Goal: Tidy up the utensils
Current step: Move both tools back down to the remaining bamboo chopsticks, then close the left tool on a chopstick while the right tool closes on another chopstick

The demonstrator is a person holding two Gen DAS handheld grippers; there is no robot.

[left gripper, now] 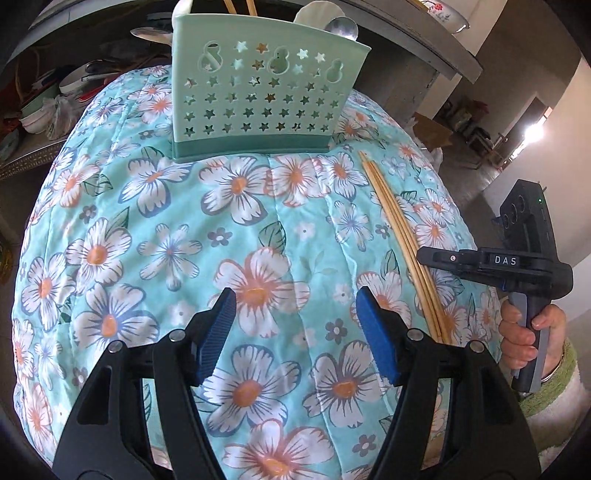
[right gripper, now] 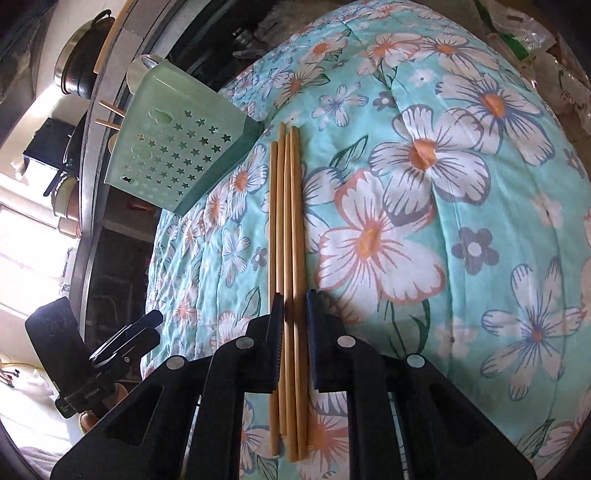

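Observation:
A mint-green utensil holder with star cut-outs stands at the far side of the floral cloth; spoons and chopstick ends stick out of its top. It also shows in the right wrist view. Several wooden chopsticks lie together on the cloth, seen at the right in the left wrist view. My right gripper straddles their near part, jaws narrowed around them. My left gripper is open and empty above the cloth.
Shelves with bowls and pots stand behind the holder on the left. A dark pan sits on a shelf beyond the holder. The cloth's right edge drops off toward the floor.

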